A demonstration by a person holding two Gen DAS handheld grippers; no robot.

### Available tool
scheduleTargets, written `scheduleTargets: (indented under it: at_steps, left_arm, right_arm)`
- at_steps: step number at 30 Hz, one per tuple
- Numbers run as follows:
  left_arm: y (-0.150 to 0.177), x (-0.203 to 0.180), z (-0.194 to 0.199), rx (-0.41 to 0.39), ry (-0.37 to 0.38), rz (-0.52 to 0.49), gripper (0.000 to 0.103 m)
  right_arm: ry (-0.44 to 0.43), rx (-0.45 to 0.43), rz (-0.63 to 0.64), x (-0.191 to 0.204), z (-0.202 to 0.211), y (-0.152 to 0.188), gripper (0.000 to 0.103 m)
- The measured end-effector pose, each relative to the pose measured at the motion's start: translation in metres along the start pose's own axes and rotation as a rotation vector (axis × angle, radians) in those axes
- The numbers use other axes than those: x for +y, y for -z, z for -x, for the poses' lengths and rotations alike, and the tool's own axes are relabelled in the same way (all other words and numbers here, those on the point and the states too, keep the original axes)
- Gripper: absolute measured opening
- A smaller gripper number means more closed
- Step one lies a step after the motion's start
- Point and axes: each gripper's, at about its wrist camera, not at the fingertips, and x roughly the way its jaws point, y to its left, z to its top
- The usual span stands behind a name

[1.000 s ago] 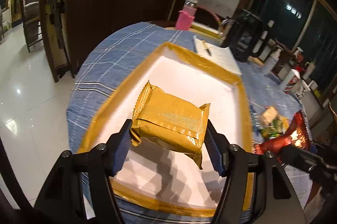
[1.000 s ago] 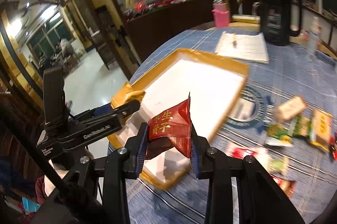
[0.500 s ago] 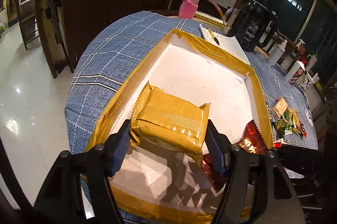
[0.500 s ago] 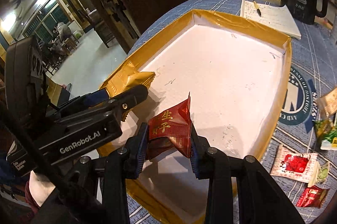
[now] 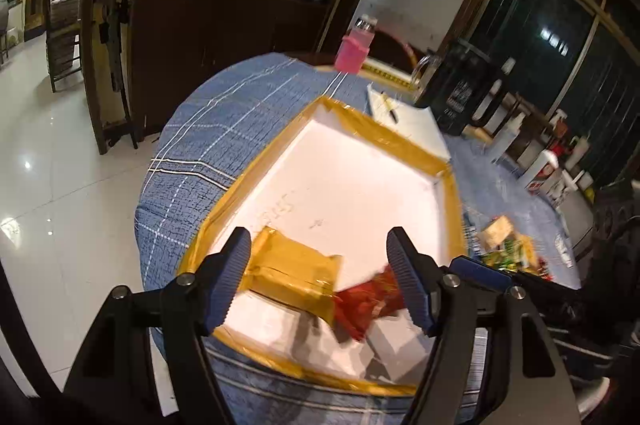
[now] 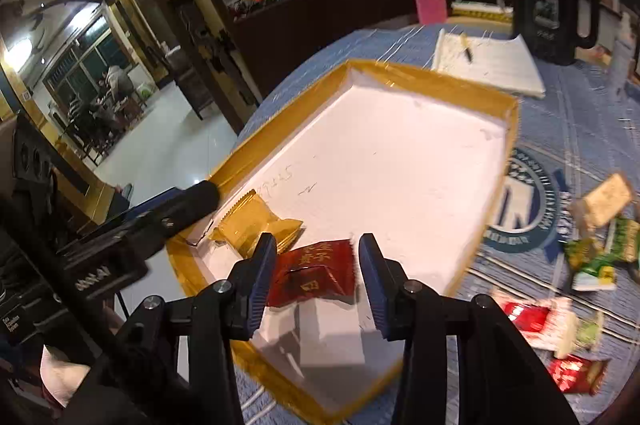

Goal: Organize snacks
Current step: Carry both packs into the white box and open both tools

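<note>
Left gripper (image 5: pixel 318 279): its fingers have just been opening and stand wide, pads clear of the gold foil snack packet (image 5: pixel 290 275), which lies flat in the near left corner of the shallow white tray with the yellow taped rim (image 5: pixel 256 165); risk: the left pad sits close to the packet's end, so a careless withdrawal may catch the crimped seam and drag the packet against or over the low rim.

Right gripper (image 6: pixel 316 271): its fingers have also just been opening and stand moderately apart, with visible gaps on both sides of the red foil snack packet with gold characters (image 6: pixel 314 273); the red packet rests on the tray floor just beside the gold one, apparently overlapping its corner; risk: lifting out at an angle may snag the glossy wrapper and shift both packets out of line.

Further right, loose snack packets (image 6: pixel 600 249) lie scattered on the blue checked cloth of the worktop (image 6: pixel 580 129), near the tray's right rim; risk: a low sweep toward them may strike the rim and displace the tray, since nothing visibly anchors it.
</note>
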Motion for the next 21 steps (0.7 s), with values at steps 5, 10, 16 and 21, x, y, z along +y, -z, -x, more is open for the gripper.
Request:
scheduleTargets:
  at_steps: [5,10,16,21]
  left_arm:
    - [0.011,-0.024,0.033,-0.046,0.055,-0.019,0.078]
    - [0.025,-0.061,0.052,-0.053,0.109,-0.059,0.078]
    - [0.037,-0.110,0.076,-0.068,0.169,-0.130,0.078]
    - [0.043,-0.152,0.099,-0.106,0.189,-0.202,0.079]
  right_arm:
    - [-0.022,-0.076,-0.086,-0.027,0.047,0.018,0.045]
    - [0.016,-0.147,-0.174,-0.066,0.097,0.041,0.045]
    - [0.096,-0.273,-0.284,-0.123,0.180,0.072,0.045]
    - [0.195,-0.397,-0.325,-0.163,0.272,0.075,0.045]
